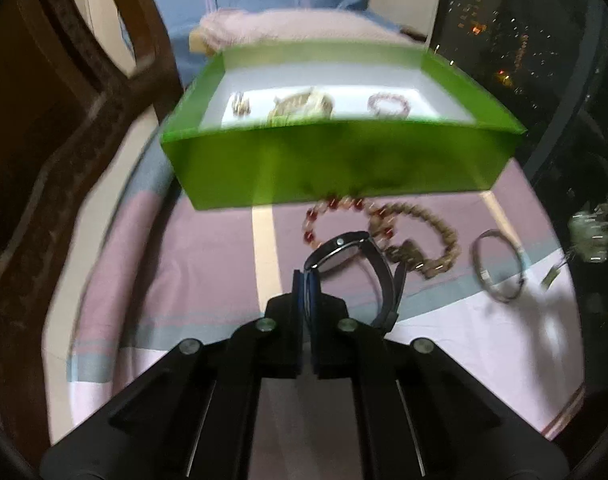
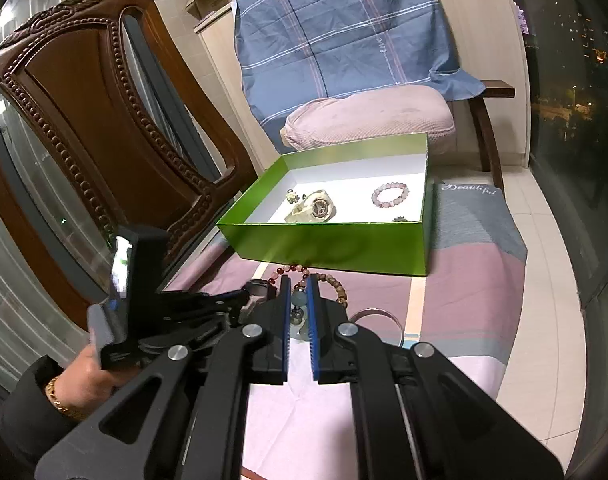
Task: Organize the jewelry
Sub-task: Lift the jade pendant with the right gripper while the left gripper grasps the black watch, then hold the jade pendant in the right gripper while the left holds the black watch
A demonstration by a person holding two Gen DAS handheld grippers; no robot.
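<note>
Jewelry sorting on a striped cloth (image 1: 208,248). My left gripper (image 1: 306,280) is clenched on the strap of a dark watch (image 1: 340,254), which lies just before the green box (image 1: 336,164). My right gripper (image 2: 298,288) grips a small pale-bead pendant (image 2: 298,304). I see a pale watch (image 2: 316,210) and a pink bracelet (image 2: 390,195) inside the box; red-bead (image 1: 316,220) and wooden-bead (image 1: 436,240) bracelets and a silver bangle (image 1: 498,266) lie outside.

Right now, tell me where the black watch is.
In the left wrist view the black watch sits on the striped cloth just before the green box, overlapping the red bead bracelet, its strap at the left gripper tips.
</note>
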